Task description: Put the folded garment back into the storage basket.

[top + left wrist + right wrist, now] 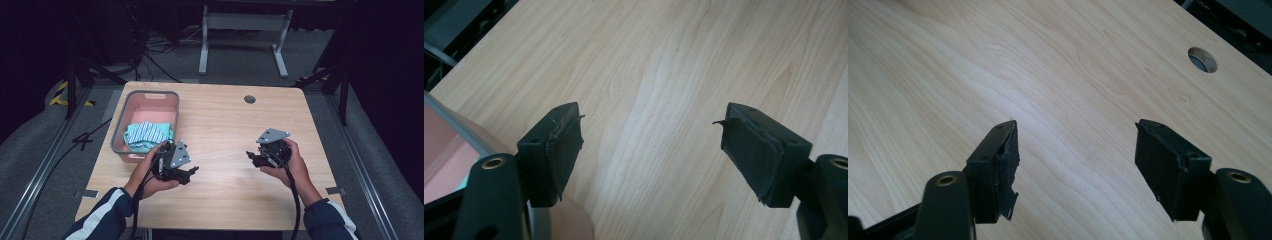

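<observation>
Table [225,130]: light wood, taking up the middle of the high view, with a round hole [250,99] near its upper edge.
Basin [123,120]: grey-rimmed, pink inside, at the left side of the table in the high view.
Cloth [146,135]: teal and white striped, bunched in the lower half of the basin.
Left claw [189,173]: held in the left hand [150,172] at lower left of centre in the high view, just beside the basin's lower right corner; its own view [649,135] shows the jaws spread wide with bare wood between them.
Left gripper view extra: the basin's grey rim and pink wall [444,150] at its lower left edge.
Right claw [253,158]: held in the right hand [292,162] at right of centre, well apart from the basin; its own view [1075,150] shows the jaws wide apart over bare wood.
Right gripper view extra: the round hole [1202,59] at its upper right.
Pads: torn black lining on the left claw's pads [566,145] and the right claw's pads [1008,160], seen close up in the gripper views.
</observation>
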`<state>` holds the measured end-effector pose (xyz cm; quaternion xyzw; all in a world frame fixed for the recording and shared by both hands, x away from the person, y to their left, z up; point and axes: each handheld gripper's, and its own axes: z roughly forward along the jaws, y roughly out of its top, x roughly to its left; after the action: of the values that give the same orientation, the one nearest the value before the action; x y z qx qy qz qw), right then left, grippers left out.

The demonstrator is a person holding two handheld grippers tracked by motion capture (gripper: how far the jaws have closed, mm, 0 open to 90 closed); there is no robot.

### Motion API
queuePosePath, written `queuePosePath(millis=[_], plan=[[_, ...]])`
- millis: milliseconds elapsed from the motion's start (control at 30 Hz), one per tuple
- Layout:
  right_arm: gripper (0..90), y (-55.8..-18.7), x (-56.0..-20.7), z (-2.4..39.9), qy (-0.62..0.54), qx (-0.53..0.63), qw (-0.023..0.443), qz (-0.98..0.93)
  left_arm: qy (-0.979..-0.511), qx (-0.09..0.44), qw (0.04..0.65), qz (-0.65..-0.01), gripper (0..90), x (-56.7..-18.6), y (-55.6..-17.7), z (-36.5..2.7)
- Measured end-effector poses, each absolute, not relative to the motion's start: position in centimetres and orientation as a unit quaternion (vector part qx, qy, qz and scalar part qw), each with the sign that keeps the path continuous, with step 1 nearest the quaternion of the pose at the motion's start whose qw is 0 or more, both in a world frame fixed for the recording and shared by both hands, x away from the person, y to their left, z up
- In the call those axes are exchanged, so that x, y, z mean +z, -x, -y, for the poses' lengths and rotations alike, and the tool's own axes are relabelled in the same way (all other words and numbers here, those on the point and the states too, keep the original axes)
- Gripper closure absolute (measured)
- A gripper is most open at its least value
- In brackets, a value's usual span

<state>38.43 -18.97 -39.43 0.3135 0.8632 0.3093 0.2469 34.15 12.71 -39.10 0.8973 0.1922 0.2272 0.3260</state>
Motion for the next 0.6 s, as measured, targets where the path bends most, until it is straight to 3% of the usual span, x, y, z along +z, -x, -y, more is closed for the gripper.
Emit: queuePosePath(millis=[600], plan=[[28.1,-35.3,-43.5,23.2,-0.33,0.285,0.253,-0.864,-0.919,0.179,0.309,-0.167,21.3,-42.9,-33.1,-11.2]])
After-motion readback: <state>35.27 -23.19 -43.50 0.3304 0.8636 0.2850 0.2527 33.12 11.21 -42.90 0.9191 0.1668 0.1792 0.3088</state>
